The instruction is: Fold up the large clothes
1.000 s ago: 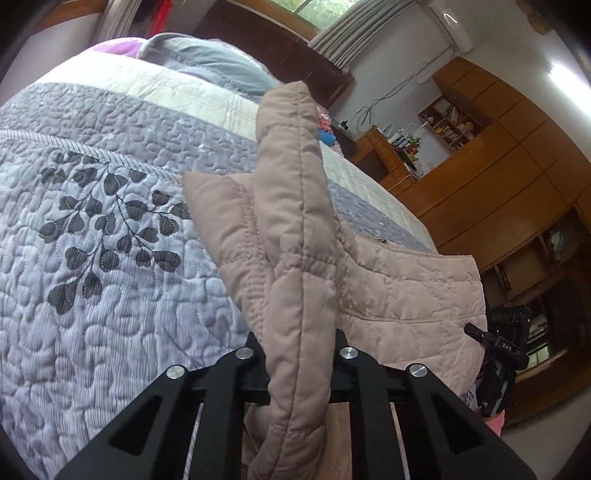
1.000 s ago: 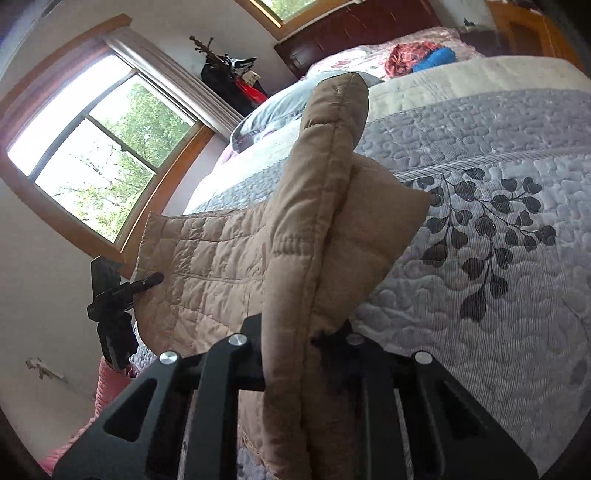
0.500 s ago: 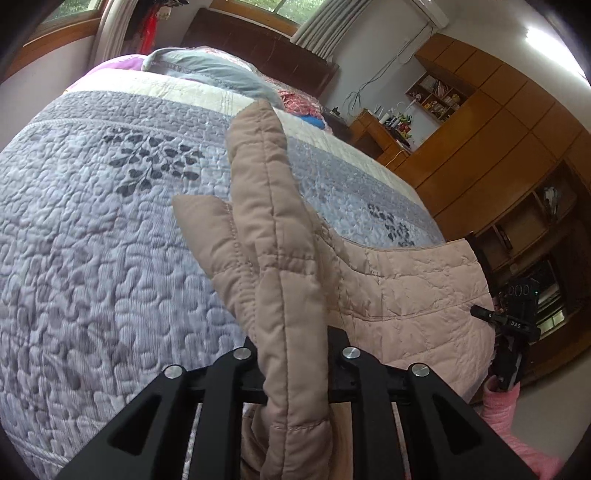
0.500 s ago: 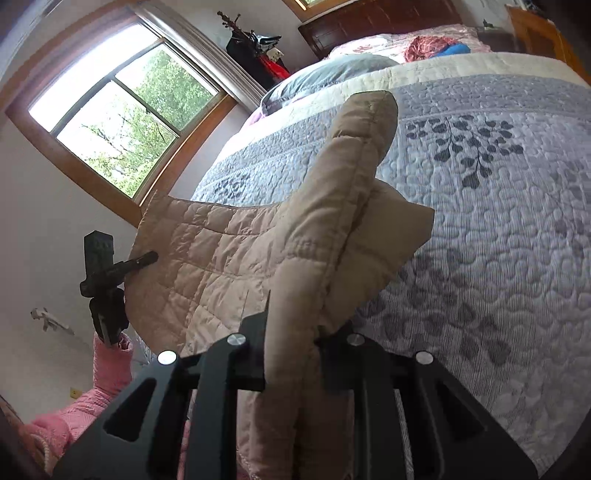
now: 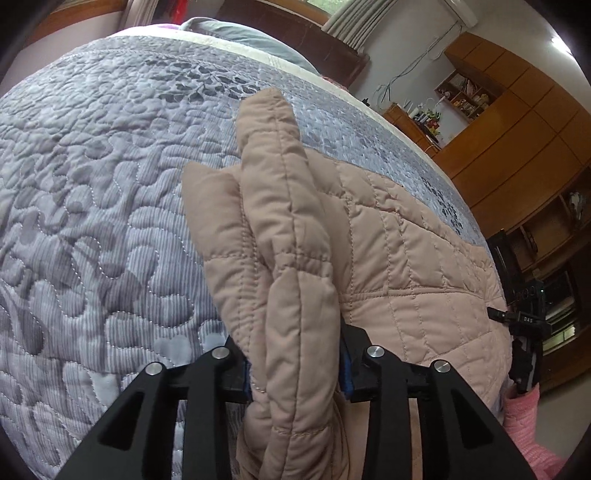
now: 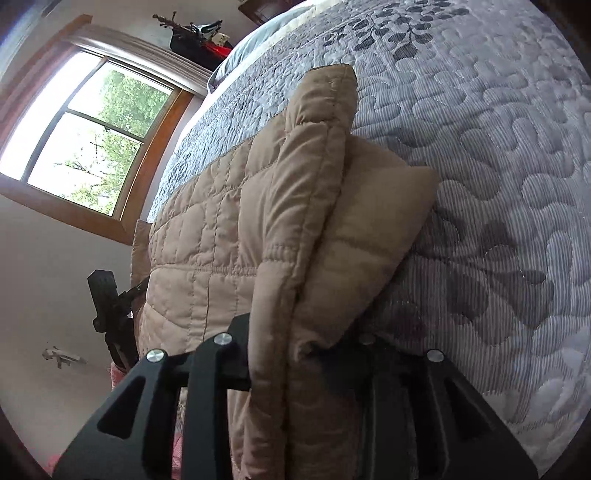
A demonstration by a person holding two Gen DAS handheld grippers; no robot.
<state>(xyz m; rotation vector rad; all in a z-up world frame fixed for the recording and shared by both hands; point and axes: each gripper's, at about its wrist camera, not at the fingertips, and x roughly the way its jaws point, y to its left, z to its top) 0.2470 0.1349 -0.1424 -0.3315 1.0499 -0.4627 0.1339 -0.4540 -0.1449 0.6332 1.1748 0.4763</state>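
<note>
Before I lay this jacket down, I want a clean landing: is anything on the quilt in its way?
Nothing visible is. Both hand-held grippers, left and right, are clamped on the tan quilted jacket, and the grey bedspread beyond it is bare in both views.

Bed [image 5: 92, 229], grey leaf-quilted cover; beige quilted jacket [image 5: 413, 266] spread along near edge; grey pillow [image 5: 240, 35] at far end

Left wrist view: looked forward along the left gripper [image 5: 293, 369], close over the bed [image 5: 92, 221], toward the cabinets [image 5: 517, 129]. Right wrist view: equally close, faced the window [image 6: 85, 147]. Shared: the jacket [image 5: 406, 258] and quilt.
</note>
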